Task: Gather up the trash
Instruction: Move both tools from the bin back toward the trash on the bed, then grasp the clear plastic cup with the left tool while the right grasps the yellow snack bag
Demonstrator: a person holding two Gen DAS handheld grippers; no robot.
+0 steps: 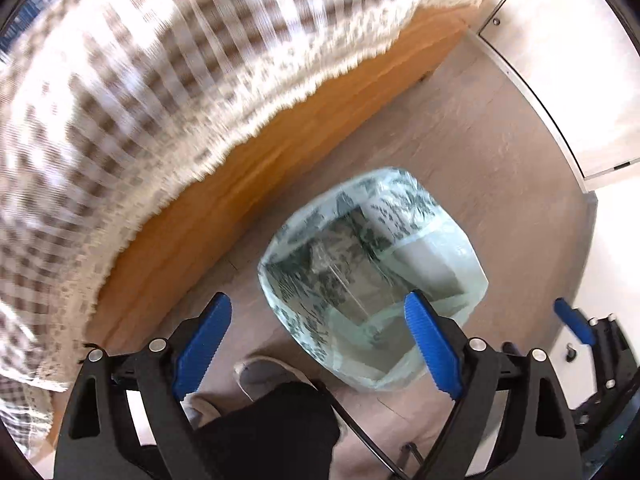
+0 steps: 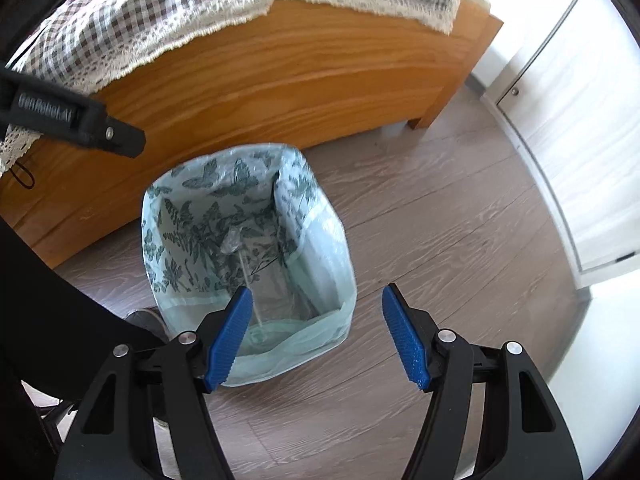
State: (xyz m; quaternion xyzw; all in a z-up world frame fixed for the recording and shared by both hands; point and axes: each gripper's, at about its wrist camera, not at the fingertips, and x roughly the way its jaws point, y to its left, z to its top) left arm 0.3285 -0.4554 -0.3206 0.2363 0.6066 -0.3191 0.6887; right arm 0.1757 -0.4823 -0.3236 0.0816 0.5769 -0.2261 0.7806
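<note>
A trash bin (image 2: 320, 248) with a butterfly and fern print, lined with a pale green plastic bag, stands open on the wood floor beside the bed; it also shows in the left wrist view (image 1: 440, 240). A clear crumpled wrapper (image 2: 232, 245) lies inside it. My left gripper (image 1: 318, 344) is open and empty, above the bin's near rim. My right gripper (image 2: 318, 334) is open and empty, above the bin's near right side. The left gripper's body (image 2: 76, 118) shows at the left of the right wrist view, and a right fingertip (image 1: 570, 320) at the right of the left wrist view.
A wooden bed frame (image 2: 280, 68) with a checked, lace-edged cover (image 2: 160, 12) runs behind the bin. White cupboard doors (image 2: 568, 128) stand on the right. The person's shoe (image 1: 268, 374) and dark trouser leg (image 1: 280, 432) are by the bin's near left side.
</note>
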